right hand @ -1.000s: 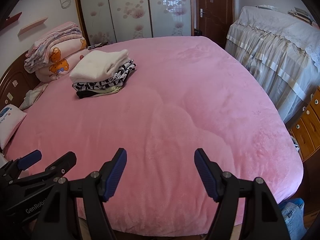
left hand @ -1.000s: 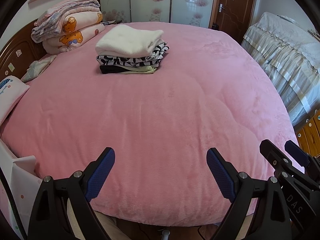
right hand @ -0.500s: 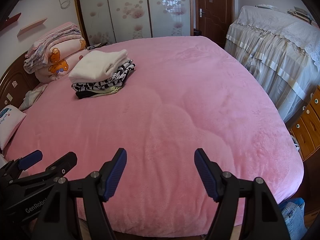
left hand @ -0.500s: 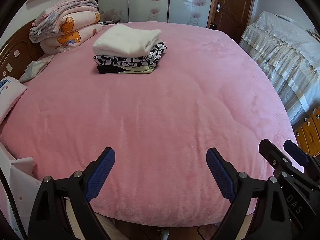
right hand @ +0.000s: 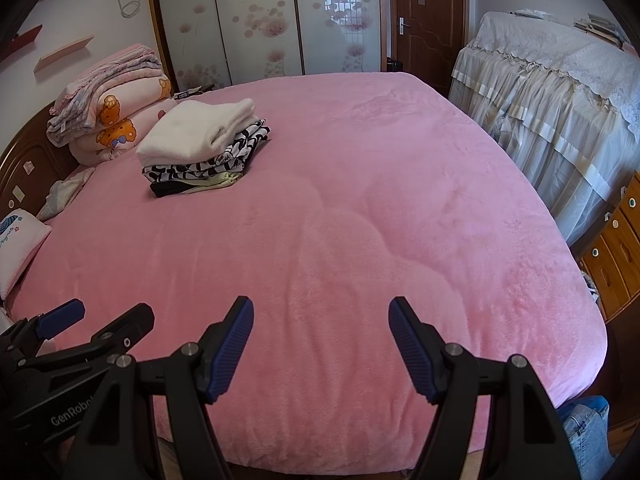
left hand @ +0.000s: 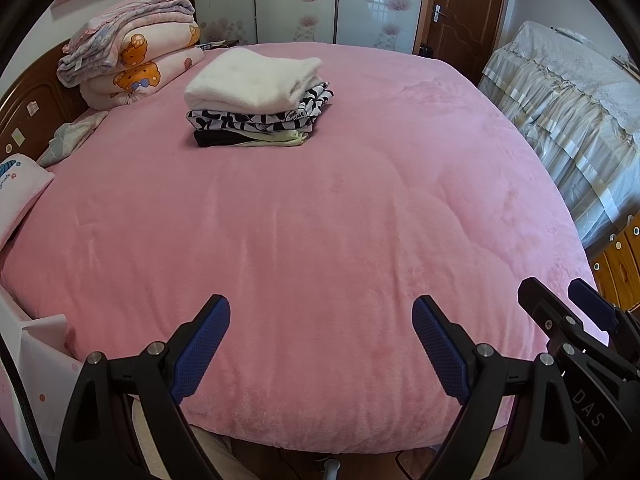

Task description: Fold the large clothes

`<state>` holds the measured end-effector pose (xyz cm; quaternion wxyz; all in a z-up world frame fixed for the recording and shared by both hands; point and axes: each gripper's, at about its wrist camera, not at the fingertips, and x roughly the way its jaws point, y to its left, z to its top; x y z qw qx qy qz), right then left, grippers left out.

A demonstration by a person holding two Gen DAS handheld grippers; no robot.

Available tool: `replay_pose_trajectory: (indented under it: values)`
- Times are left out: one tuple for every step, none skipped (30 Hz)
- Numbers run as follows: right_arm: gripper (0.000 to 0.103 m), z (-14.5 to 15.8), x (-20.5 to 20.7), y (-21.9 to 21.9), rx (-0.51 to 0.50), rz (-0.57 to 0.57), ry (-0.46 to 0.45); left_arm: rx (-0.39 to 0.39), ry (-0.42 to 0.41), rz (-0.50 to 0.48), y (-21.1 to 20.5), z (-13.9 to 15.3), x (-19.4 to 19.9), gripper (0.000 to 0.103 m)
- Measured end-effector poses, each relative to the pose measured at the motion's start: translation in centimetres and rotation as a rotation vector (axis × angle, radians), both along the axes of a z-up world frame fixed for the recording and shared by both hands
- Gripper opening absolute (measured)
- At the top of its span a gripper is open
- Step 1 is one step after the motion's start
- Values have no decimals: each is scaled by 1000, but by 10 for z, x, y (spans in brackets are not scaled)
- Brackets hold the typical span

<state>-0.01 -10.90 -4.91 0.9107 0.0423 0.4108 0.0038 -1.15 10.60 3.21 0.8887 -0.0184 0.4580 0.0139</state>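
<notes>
Folded clothes (left hand: 256,100) are sitting stacked at the far left of the pink bed (left hand: 340,220), nothing unfolded showing, while left gripper (left hand: 320,344) and right gripper (right hand: 320,344) are hovering with fingers apart, empty.

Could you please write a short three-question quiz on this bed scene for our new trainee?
1. True or false: the left gripper is holding a garment.
2. What lies on top of the folded stack?
A. black-and-white patterned garment
B. white fluffy garment
C. jeans
3. Fill in: the stack sits on the ____ blanket.

Key:
1. False; both it and the right gripper are open and empty.
2. B, the white fluffy garment.
3. Pink.
</notes>
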Motion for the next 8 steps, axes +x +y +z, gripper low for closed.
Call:
replay_pose_trajectory:
  values:
    - [71,0,0,0,0,0,0,0,0,-1,0,0,0,91]
    - [70,0,0,0,0,0,0,1,0,-1,0,0,0,91]
    - [70,0,0,0,-1,0,1,2,1,-1,-1,0,-1,91]
    - [70,0,0,0,0,0,1,3,1,0,-1,0,-1,91]
    - [70,0,0,0,1,0,1,2,1,1,-1,0,-2,91]
    - [70,-1,0,1,3,-2,2,2,3,1,-1,-1,-2,91]
    - [70,-1,1,1,5,-4,2,2,3,1,-1,-1,-2,91]
    - [70,-2,1,1,6,-4,3,2,5,1,-1,-1,-2,91]
